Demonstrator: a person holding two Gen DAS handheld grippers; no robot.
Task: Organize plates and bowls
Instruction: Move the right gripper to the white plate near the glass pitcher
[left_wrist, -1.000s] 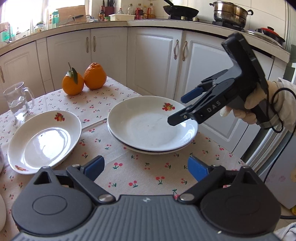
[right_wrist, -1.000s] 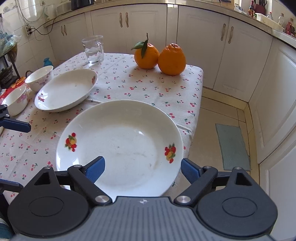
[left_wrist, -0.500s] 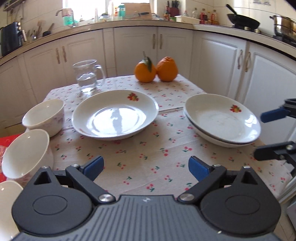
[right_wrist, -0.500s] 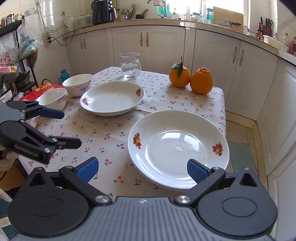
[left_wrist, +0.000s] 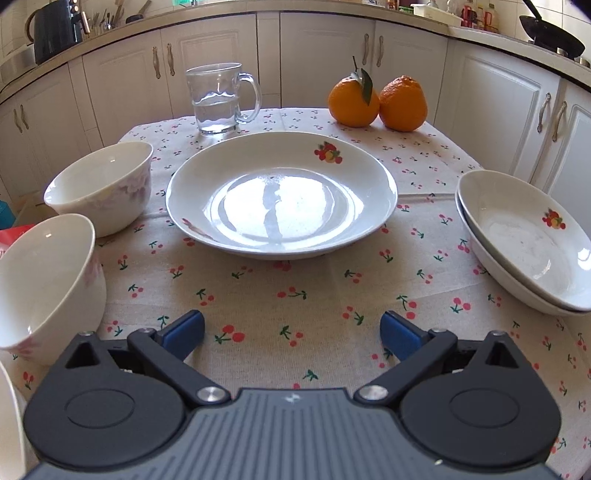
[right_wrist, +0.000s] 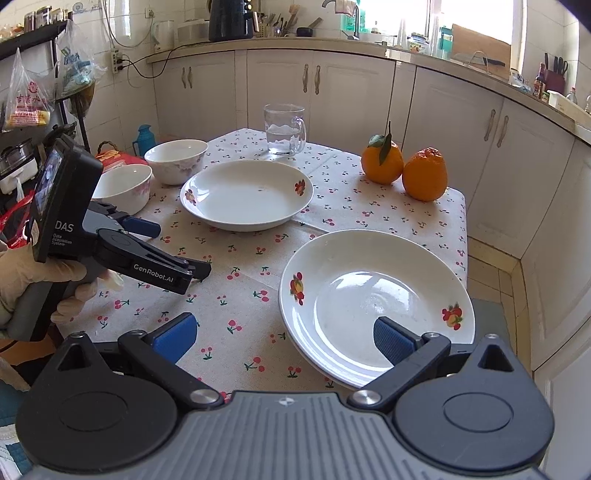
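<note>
The left gripper (left_wrist: 291, 332) hovers low over the cherry-print tablecloth (left_wrist: 295, 295), its blue-padded fingers (left_wrist: 183, 332) spread wide with nothing between them. Straight ahead of it lies a single white plate (left_wrist: 281, 195) with a fruit decal on its far rim. To its right, near the table edge, sits a stack of two plates (left_wrist: 524, 243) (the upper one nested neatly in the lower). To its left stand two white bowls: the near bowl (left_wrist: 44, 284) just beside the left finger, and the far bowl (left_wrist: 101, 186) close behind it, almost touching the single plate.

The right gripper (right_wrist: 284, 338) is also wide open and holds nothing; its right finger (right_wrist: 393, 339) hangs above the near rim of the stacked plates (right_wrist: 376, 302). In this view the left gripper (right_wrist: 184, 254) appears held in a gloved hand (right_wrist: 40, 277), over the cloth short of the single plate.

At the far end of the table stand a glass mug (left_wrist: 219, 98) partly filled with water and two oranges (left_wrist: 376, 101), touching each other.
</note>
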